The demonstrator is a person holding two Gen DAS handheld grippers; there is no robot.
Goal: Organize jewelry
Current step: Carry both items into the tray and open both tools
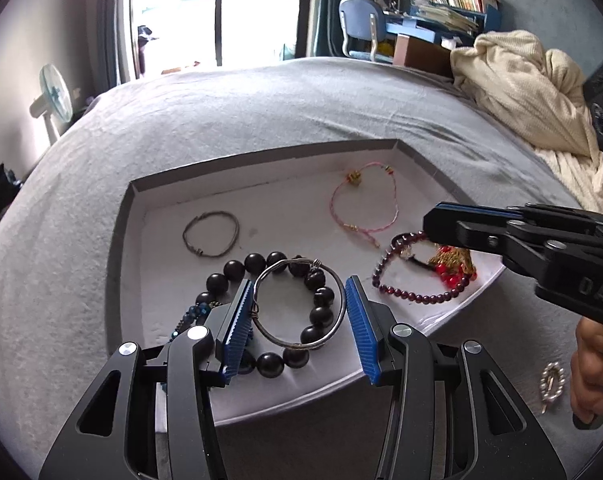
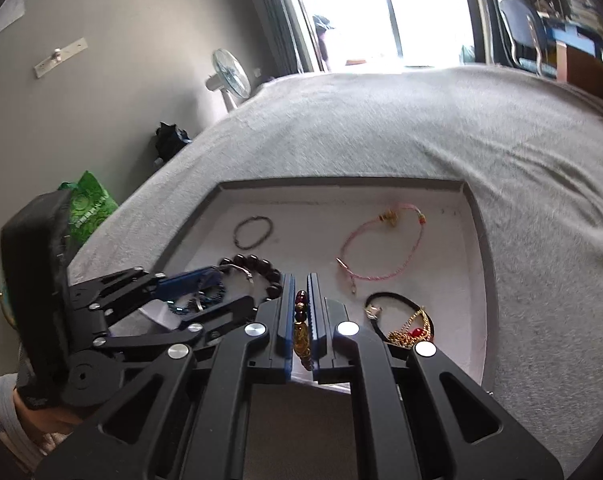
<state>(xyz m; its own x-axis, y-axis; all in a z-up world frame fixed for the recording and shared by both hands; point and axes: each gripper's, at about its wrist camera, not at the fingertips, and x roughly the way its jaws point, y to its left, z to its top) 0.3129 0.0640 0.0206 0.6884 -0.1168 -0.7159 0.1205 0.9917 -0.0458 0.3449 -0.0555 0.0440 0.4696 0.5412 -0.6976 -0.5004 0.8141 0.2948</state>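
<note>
Grey-covered bed [image 1: 261, 112]; bright window [image 1: 221, 4]; standing fan [image 1: 53, 100]; blue chair [image 1: 359, 26]; cluttered desk [image 1: 429, 30].

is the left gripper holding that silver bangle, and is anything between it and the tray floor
Yes, the left gripper grips the silver bangle across its width. The black bead bracelet lies directly beneath it on the tray, so the bangle would land on those beads.

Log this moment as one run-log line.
left gripper: shut on silver bangle, above black bead bracelet | right gripper: shut on garnet bead bracelet | both over white tray
</note>
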